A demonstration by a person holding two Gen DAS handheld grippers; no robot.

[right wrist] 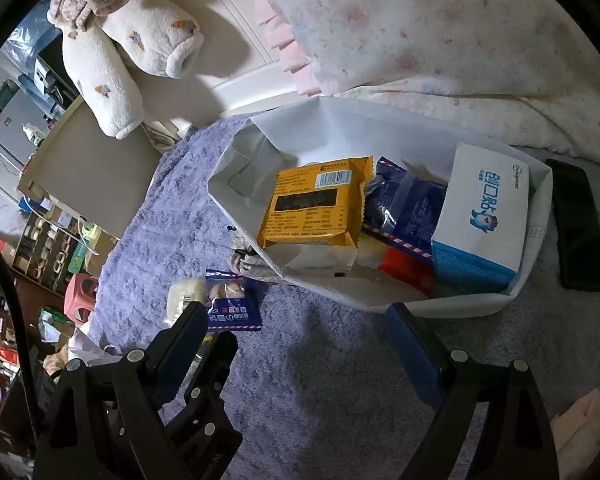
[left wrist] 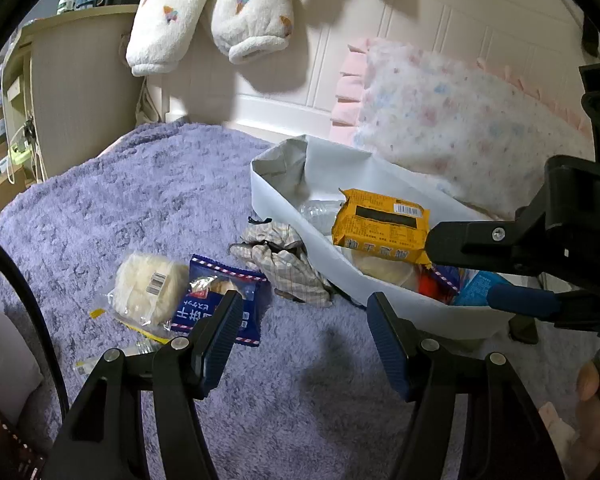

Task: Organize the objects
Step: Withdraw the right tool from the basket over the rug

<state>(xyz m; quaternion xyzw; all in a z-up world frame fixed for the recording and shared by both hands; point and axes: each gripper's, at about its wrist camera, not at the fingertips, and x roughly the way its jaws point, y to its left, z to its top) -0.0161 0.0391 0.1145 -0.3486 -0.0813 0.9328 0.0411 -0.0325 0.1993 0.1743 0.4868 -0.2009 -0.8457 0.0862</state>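
A white fabric bin (left wrist: 284, 216) (right wrist: 420, 304) stands on the purple blanket. Inside lie a yellow snack pack (left wrist: 380, 224) (right wrist: 316, 208), a dark blue packet (right wrist: 404, 204), a red item (right wrist: 404, 268) and a white-and-blue box (right wrist: 484, 216). Left of the bin on the blanket lie a blue snack packet (left wrist: 220, 300) (right wrist: 232, 304), a clear-wrapped white bun (left wrist: 148, 288) (right wrist: 184, 296) and a crumpled checked cloth (left wrist: 284, 260). My left gripper (left wrist: 304, 332) is open and empty, low over the blanket beside the blue packet. My right gripper (right wrist: 296, 344) is open and empty in front of the bin; it also shows in the left wrist view (left wrist: 460, 264) over the bin.
A floral pillow (left wrist: 460, 136) and white headboard (left wrist: 284, 64) lie behind the bin. A plush toy's legs (left wrist: 208, 16) hang above. A beige cabinet (left wrist: 76, 92) stands at the left. A black flat object (right wrist: 576, 228) lies right of the bin.
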